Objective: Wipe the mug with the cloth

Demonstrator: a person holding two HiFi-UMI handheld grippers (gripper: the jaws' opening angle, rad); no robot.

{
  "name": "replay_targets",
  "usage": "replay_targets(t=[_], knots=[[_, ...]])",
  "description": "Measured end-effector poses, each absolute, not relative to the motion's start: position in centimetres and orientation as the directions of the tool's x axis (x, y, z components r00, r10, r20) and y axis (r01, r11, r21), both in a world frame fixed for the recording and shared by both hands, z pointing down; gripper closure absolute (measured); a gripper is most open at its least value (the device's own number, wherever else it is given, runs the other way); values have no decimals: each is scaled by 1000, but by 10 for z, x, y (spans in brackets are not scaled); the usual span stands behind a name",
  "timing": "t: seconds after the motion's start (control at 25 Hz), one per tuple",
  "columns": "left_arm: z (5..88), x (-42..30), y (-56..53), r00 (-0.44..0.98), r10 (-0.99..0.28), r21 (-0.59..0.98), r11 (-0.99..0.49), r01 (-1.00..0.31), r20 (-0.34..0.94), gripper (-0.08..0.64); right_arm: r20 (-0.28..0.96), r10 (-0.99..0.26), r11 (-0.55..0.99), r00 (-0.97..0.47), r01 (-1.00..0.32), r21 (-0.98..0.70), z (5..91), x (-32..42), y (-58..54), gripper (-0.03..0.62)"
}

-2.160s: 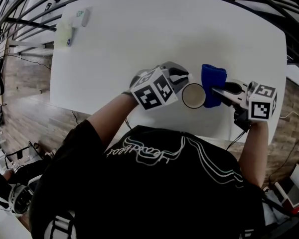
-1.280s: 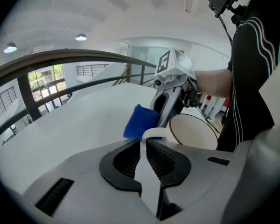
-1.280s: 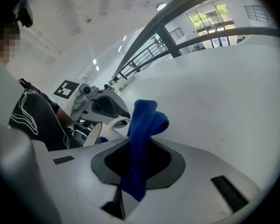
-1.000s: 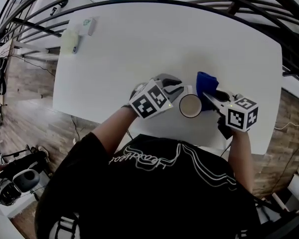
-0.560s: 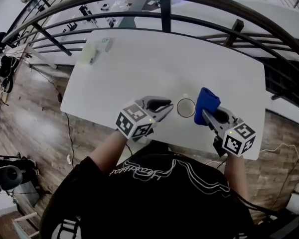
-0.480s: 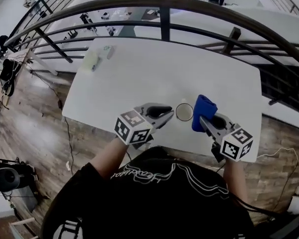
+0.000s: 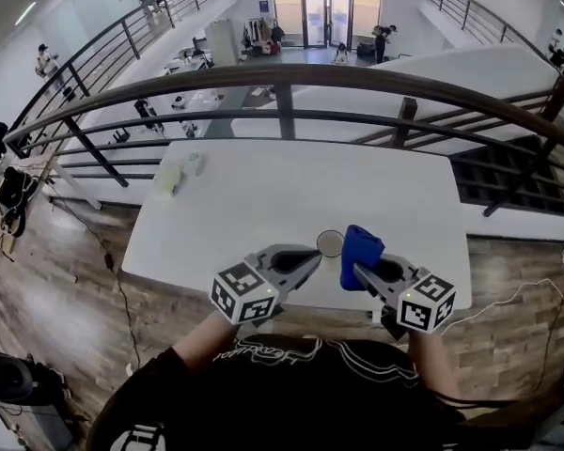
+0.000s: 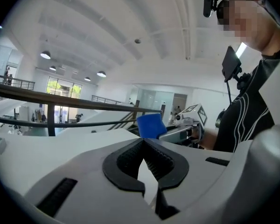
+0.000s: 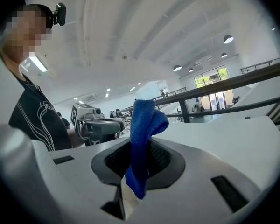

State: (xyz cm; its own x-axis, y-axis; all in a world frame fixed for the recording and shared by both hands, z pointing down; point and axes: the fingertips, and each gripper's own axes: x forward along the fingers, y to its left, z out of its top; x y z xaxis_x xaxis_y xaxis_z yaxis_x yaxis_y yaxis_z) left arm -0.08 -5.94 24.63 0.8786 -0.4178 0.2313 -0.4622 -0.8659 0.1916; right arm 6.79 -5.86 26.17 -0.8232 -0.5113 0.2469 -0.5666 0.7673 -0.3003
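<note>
Around: white table (image 7: pixel 291 195) backed by a dark railing (image 7: pixel 291 78); two small pale items (image 7: pixel 174 172) at its far left corner, well apart from the work.
Mug (image 7: pixel 330 243): stands on the table near the front edge, just ahead of and between the two gripper tips, nothing blocking it.
Hard to make out: only the mug's round rim shows, and no handle can be told; the pale items are too small to name.
Left gripper (image 7: pixel 310 260): low at the near edge, angled inward toward the mug; jaws closing right up, tips met, nothing between them.
Right gripper (image 7: pixel 359 271): angled inward from the other side, pinching the blue cloth (image 7: pixel 361 250), which stands bunched above the jaws, just beside the mug.
</note>
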Motion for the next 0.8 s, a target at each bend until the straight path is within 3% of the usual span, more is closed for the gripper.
replay_targets(t=[0.8], knots=[[245, -19, 29, 907, -361, 169, -901, -399, 217, 552, 223, -568, 705, -792, -608, -364, 270, 36, 35, 534]])
